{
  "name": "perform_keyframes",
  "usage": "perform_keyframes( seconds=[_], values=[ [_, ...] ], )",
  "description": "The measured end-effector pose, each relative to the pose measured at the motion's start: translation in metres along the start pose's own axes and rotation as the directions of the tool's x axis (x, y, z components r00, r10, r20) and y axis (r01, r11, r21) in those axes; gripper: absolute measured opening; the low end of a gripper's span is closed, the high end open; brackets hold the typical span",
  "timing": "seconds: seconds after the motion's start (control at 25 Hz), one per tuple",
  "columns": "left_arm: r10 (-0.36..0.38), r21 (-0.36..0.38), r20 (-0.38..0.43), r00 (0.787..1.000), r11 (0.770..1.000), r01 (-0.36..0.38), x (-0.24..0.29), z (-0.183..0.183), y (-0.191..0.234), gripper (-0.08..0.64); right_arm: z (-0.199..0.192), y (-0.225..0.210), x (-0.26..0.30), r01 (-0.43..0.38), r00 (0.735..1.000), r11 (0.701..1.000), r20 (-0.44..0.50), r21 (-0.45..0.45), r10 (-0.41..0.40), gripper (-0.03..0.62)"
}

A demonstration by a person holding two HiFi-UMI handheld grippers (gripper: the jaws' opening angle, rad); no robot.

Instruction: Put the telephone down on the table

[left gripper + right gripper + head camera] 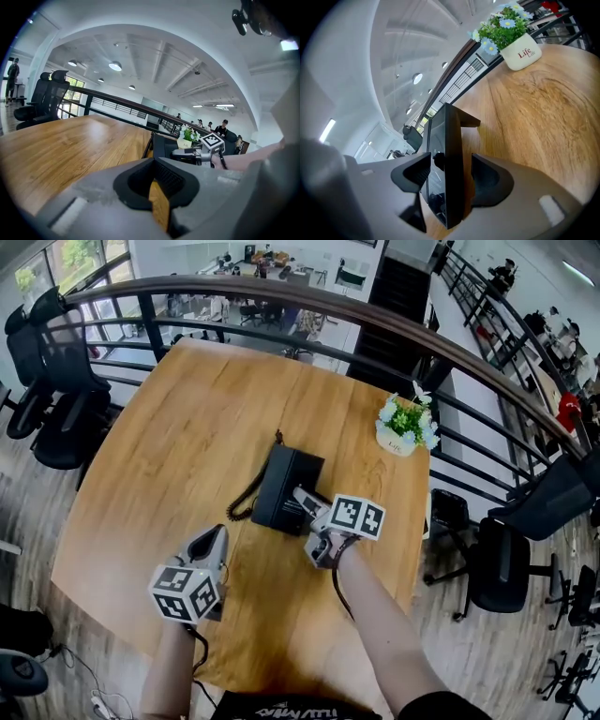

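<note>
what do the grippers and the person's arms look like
Both the left gripper and right gripper are light grey with black pads, each bearing a white cube with black square markers. A black cable trails from each. Forearms are uncovered; the top is black.

Black desk telephone (284,486) sits on the wooden table (178,437), about mid-table and a bit right of centre, body angled slightly, its curly black cord (246,504) looping off the left side onto the wood

The telephone (284,487) is black, the table (187,451) honey-brown wood grain, the pot (397,442) white with red lettering
</note>
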State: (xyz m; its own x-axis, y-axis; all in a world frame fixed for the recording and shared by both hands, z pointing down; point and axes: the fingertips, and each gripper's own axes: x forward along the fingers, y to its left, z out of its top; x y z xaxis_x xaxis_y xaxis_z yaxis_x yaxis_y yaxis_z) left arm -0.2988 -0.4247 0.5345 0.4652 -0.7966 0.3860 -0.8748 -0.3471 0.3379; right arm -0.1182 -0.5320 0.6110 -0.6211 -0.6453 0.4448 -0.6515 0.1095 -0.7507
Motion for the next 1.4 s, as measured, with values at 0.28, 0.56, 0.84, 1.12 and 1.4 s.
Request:
perform_keyframes(
  seconds=[0.28, 0.56, 0.84, 1.12, 1.4],
  values=[
    [0.007, -0.021, 0.018, 1.0, 1.0, -0.006, -0.019, -0.003, -0.003, 0.002, -0.014, 0.004, -0.024, 0.035, 0.999, 0.995, -0.028, -0.093, -0.037, 0.272],
    [0.011, -0.026, 0.019, 1.0, 1.0, -0.011, -0.05, -0.013, -0.023, 0.002, -0.031, 0.029, -0.059, 0.031, 0.998, 0.976, -0.046, -0.217, -0.042, 0.232],
    [0.013, -0.009, 0.031, 0.999, 1.0, -0.013, -0.089, -0.015, -0.04, 0.002, -0.05, 0.069, -0.083, 0.014, 0.998, 0.944, -0.053, -0.328, -0.033, 0.156],
    [0.052, -0.006, 0.044, 0.998, 0.999, -0.052, -0.119, -0.025, -0.086, 0.003, -0.065, 0.09, -0.136, -0.036, 0.999, 0.916, -0.045, -0.398, 0.019, 0.072],
    [0.074, -0.013, 0.04, 0.996, 0.997, -0.073, -0.146, -0.074, -0.159, 0.002, -0.113, 0.066, -0.201, -0.092, 0.993, 0.904, -0.109, -0.418, 0.05, -0.002]
  ],
)
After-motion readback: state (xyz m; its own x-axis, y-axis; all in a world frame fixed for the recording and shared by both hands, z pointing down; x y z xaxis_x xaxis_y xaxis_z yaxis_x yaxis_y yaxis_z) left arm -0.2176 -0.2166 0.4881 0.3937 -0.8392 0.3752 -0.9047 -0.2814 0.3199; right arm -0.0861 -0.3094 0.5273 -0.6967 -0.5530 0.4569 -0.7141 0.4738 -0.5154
